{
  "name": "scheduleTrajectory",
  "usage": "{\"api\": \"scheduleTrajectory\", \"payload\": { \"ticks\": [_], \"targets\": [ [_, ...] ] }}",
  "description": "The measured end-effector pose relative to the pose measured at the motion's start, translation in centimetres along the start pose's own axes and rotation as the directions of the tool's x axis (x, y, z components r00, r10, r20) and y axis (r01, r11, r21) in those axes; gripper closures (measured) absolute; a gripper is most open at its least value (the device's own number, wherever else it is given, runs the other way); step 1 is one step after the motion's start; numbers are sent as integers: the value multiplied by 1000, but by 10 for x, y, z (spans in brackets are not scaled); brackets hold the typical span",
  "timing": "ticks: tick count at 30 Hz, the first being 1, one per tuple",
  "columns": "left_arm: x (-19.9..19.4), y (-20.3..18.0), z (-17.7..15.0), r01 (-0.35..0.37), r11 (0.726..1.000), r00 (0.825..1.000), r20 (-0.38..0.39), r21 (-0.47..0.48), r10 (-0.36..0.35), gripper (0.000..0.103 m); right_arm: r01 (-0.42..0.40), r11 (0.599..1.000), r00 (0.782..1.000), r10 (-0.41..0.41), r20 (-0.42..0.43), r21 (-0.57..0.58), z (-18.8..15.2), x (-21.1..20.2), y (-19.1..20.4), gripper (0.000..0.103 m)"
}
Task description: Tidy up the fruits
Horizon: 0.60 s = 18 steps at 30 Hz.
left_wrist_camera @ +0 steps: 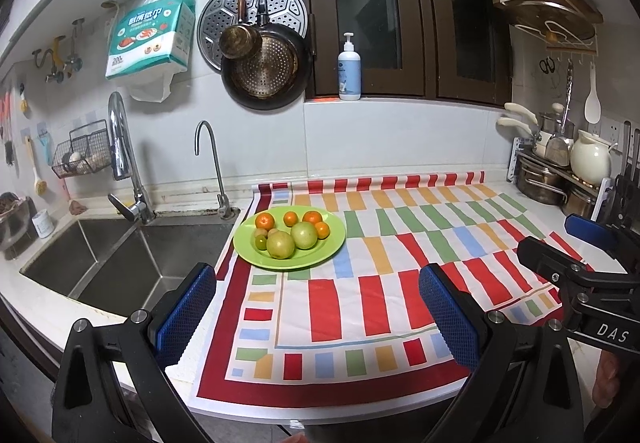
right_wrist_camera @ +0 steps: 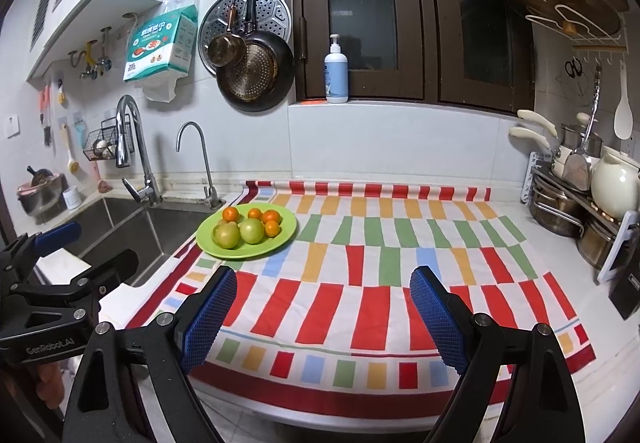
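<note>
Left gripper point(left_wrist_camera: 316, 307): lower centre of the left wrist frame, jaws spread wide, nothing between the blue pads point(left_wrist_camera: 186, 313). It hangs over the near edge of the striped cloth point(left_wrist_camera: 400, 243), not touching it. In the right wrist frame the same tool shows at the lower left edge point(right_wrist_camera: 80, 255), also spread.

Right gripper point(right_wrist_camera: 322, 317): lower centre of the right wrist frame, jaws released and wide apart, blue pads point(right_wrist_camera: 210, 319) bare, over the near part of the cloth point(right_wrist_camera: 400, 263). In the left wrist frame it enters from the right edge point(left_wrist_camera: 560, 239), jaws apart.

Fruit: all on the green plate point(left_wrist_camera: 324, 255), mid-left of the left wrist frame, on the cloth's far left corner just beside the sink point(left_wrist_camera: 120, 263). Well apart from both grippers.
- four small oranges point(left_wrist_camera: 312, 218) along the far side of the plate
- two larger green fruits point(left_wrist_camera: 304, 235) toward the near side, touching each other
- a few small greenish fruits point(left_wrist_camera: 262, 241) at the left; exact count unclear

Right wrist frame: plate point(right_wrist_camera: 288, 233) at centre left, oranges point(right_wrist_camera: 271, 217) behind green fruits point(right_wrist_camera: 252, 230).

Surroundings: two faucets point(left_wrist_camera: 212, 167) behind the sink; dark pan point(left_wrist_camera: 266, 73) hung on the tiled wall, upper centre; pump bottle point(left_wrist_camera: 349, 69) on the window ledge; pots and white kettle point(left_wrist_camera: 590, 157) on a rack, right edge.
</note>
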<state>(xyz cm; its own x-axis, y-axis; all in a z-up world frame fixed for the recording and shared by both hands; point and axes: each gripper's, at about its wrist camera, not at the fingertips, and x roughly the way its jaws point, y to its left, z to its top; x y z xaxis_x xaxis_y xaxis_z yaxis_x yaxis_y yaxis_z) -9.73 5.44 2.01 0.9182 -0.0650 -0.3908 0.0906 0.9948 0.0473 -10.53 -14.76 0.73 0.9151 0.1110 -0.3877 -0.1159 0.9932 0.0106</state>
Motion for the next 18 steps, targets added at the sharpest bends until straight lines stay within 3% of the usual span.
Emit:
{"api": "scheduleTrajectory", "payload": {
  "ticks": [18],
  "targets": [
    [8,-4,4,14,1000,1000,-18,6,-14,0,-4,1000,1000,5,-16,6,5,6,-6,14]
  ]
}}
